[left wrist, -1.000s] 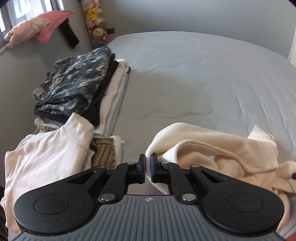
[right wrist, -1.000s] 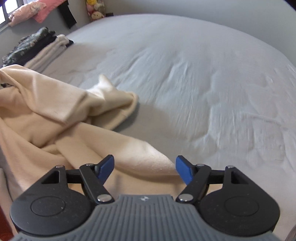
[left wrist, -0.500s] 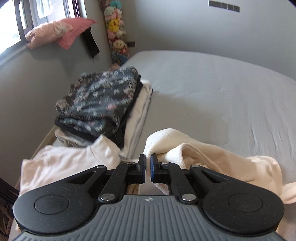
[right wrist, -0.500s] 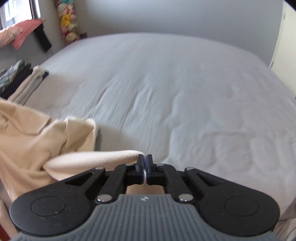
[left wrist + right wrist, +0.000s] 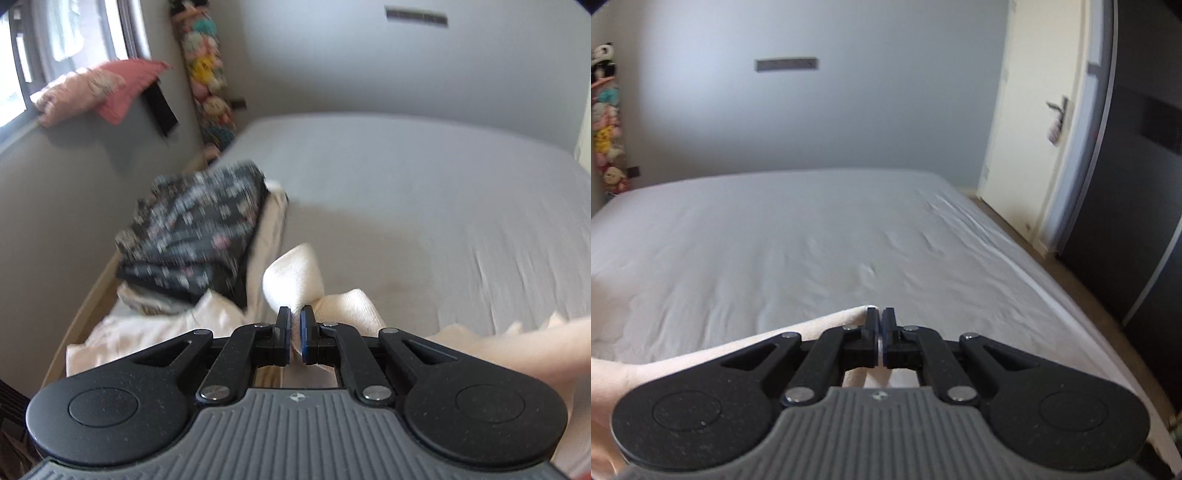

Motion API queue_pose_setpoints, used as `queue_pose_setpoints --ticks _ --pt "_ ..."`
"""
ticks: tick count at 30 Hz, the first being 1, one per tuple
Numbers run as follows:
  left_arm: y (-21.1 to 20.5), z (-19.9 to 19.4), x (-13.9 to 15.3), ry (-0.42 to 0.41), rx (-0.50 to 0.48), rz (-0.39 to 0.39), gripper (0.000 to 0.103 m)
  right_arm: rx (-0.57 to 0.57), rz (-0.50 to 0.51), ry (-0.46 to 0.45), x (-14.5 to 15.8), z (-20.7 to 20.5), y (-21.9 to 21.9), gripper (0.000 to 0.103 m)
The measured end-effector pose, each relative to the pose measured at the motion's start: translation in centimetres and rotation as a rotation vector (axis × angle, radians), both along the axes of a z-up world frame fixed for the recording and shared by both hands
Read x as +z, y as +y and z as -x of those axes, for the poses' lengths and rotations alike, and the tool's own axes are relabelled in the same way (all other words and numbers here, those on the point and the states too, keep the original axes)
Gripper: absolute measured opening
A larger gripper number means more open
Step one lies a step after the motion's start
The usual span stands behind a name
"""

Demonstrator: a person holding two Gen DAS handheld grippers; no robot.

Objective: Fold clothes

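- Over the last second the right tongs [image 5: 881,338], which stood wide apart above the cream garment [image 5: 295,280], have closed on an edge of it, and both wrist views have tipped up from the bed [image 5: 812,240] toward the far wall.
- The left tongs [image 5: 292,341] have been pinched on a bunched fold of the same garment throughout, with cloth poking out between the blue pads.
- With both tongs gripping and the cameras rising, the garment appears to be coming up off the bed; this would suit shaking it out or spreading it flat for folding, though that is only a judgement.
- The garment is a soft, thick cream cloth, rumpled, not folded; between the two grips it runs as a band across the near edge of the bed, blurred with motion in the left view.
- How much of it hangs below the tongs is hidden.
- Toward the window side of the bed sits a stack of folded clothes [image 5: 192,236], dark floral on top and pale pieces below, with another pale garment [image 5: 155,325] lying just nearer than the stack.
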State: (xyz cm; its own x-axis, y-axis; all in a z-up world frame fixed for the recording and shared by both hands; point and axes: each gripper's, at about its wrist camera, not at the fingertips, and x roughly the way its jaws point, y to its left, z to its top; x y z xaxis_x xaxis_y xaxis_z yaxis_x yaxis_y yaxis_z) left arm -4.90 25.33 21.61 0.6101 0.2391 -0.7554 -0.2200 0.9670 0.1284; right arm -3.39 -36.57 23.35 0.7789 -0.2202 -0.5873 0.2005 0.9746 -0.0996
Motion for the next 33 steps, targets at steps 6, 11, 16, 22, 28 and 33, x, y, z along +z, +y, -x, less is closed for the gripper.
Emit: queue_pose_setpoints --ticks 6,11,16,22,28,33 --pt "-2.5 2.0 -6.9 0.262 -0.131 -0.024 0.006 -0.068 -0.002 0.201 -6.7 3.1 -3.1 0.002" --pt "-4.0 4.2 -10.3 0.423 -0.210 -0.057 0.006 -0.080 -0.035 0.355 -11.6 5.3 -3.9 0.002" --pt "-4.7 5.3 -10.9 0.527 -0.320 -0.014 0.017 -0.021 -0.035 0.429 -12.8 6.4 -3.6 0.009" --pt "-5.6 5.7 -8.2 0.475 -0.425 0.042 0.025 0.143 -0.024 0.411 -10.6 6.7 -2.0 0.037" --pt "-8.3 2.8 -9.0 0.384 -0.499 0.074 0.044 0.309 -0.065 0.371 -10.5 4.7 1.5 0.037" --pt "-11.2 -0.1 -12.0 0.373 -0.573 0.106 0.051 0.426 -0.108 0.396 -12.7 1.9 4.8 0.038"
